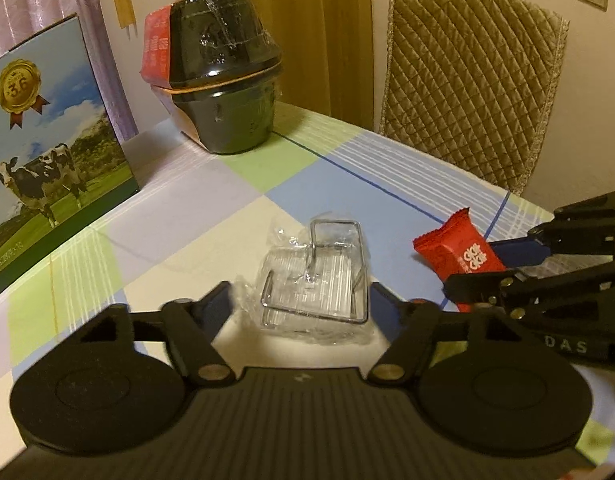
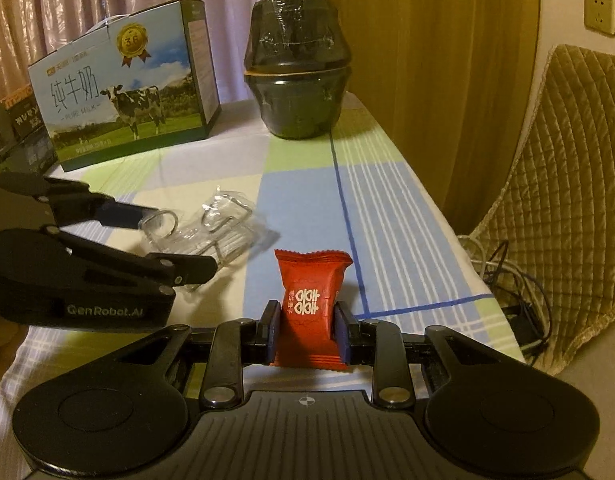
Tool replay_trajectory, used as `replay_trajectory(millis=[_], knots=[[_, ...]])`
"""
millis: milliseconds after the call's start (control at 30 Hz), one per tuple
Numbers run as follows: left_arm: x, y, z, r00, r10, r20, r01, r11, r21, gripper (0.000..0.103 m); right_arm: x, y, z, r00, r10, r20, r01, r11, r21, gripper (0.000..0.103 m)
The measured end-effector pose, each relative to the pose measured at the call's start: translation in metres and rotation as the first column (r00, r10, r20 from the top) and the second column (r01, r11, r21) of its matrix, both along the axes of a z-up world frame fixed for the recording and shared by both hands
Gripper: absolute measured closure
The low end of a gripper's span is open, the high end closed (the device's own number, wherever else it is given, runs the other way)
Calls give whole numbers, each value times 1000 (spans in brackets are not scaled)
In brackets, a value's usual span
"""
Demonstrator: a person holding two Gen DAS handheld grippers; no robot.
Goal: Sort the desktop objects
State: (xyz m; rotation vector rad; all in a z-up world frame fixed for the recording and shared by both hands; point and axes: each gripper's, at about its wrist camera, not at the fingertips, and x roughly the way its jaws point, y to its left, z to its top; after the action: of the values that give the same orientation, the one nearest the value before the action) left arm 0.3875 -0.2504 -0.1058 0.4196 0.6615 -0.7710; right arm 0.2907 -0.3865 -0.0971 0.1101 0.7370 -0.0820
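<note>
- The worktop, under its checked cloth, carries a milk carton and a dark lidded pot at the far edge, well apart from my tools.
- A clear plastic packet with wire hooks lies straight ahead of my left tool, long side across my line of reach; the fingers flank it, standing apart, and I cannot see them pressing on it.
- My left hand is much the nearer to that packet; I judge a short closing will take it.
- My right tool is clamped on a red candy wrapper, held upright just above the cloth.
</note>
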Motion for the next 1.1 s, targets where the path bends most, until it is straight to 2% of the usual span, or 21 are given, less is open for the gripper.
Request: replay_trajectory(millis=[67,167,367,600,767,900,1000,1100], knots=[[-1,0,-1,1000,-6,-5,7,1000,5,49,1,0,0,1000,0,0,0,1000,3,78],[-7,2,0,1000,3,-12,-3,1000,28,53,2,2,0,1000,13,0,-13,1000,9,78],[-29,26,4,993,102,-55,-101,994,35,54,1,12,2,998,63,-16,-62,996,61,78],[-79,79,7,963,253,-93,-251,967,32,54,-7,39,4,983,175,-49,-168,978,124,78],[-121,112,10,935,336,-115,-334,942,35,54,-33,61,14,966,249,-69,-229,947,224,78],[-161,136,12,917,374,-137,-374,927,22,54,-62,80,20,948,306,-88,-277,928,248,78],[-189,153,15,904,395,-164,-400,917,1,54,-91,90,17,940,323,-111,-288,924,252,78],[-212,165,15,894,413,-172,-423,906,-19,54,-117,98,13,941,321,-108,-293,932,213,76]])
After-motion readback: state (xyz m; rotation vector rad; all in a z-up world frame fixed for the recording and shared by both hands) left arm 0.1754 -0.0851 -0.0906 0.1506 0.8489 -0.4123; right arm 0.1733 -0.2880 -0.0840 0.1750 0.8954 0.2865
